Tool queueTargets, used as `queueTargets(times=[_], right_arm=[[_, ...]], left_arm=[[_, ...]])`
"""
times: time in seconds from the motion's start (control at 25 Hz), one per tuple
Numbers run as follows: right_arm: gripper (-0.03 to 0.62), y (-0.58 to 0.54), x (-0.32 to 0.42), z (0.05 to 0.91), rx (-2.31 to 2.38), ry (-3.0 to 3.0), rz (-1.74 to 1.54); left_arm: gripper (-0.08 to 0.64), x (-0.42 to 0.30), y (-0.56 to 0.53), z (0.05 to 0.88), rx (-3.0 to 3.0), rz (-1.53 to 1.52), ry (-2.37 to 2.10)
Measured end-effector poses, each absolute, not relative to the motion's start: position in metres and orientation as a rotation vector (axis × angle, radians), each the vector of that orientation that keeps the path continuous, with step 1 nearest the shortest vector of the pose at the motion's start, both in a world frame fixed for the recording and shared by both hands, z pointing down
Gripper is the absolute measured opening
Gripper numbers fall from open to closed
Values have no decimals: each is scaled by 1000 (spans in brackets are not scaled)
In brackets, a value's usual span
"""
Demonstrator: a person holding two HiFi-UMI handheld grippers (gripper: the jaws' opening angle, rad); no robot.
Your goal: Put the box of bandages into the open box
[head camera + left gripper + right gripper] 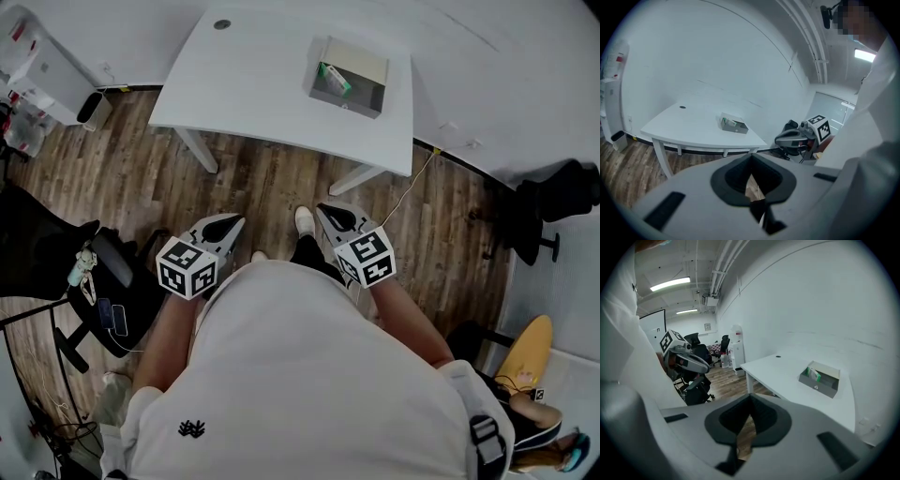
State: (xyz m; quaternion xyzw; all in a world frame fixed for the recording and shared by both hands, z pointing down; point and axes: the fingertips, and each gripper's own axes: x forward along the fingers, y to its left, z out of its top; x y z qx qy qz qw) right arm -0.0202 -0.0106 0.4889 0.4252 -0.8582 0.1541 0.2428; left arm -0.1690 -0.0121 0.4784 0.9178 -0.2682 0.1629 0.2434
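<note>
The grey open box stands on the white table, well ahead of me. The green-and-white box of bandages lies inside it at its left end. Both grippers are held low in front of the person's body, far from the table. My left gripper has its jaws together and holds nothing; so does my right gripper. The left gripper view shows its shut tips, the open box and the right gripper. The right gripper view shows shut tips, the open box and the bandages.
Wooden floor lies between me and the table. A black office chair stands at my left, another chair at the right by the wall. A white cabinet is at the far left. A yellow object sits at the lower right.
</note>
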Motion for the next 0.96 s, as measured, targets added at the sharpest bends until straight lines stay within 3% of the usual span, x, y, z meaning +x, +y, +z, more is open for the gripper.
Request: queueTargets(times=[0.96], right_arm=[[6, -59, -5, 497, 1107, -2366, 423]], left_arm=[[6, -157, -44, 486, 2454, 486, -778]])
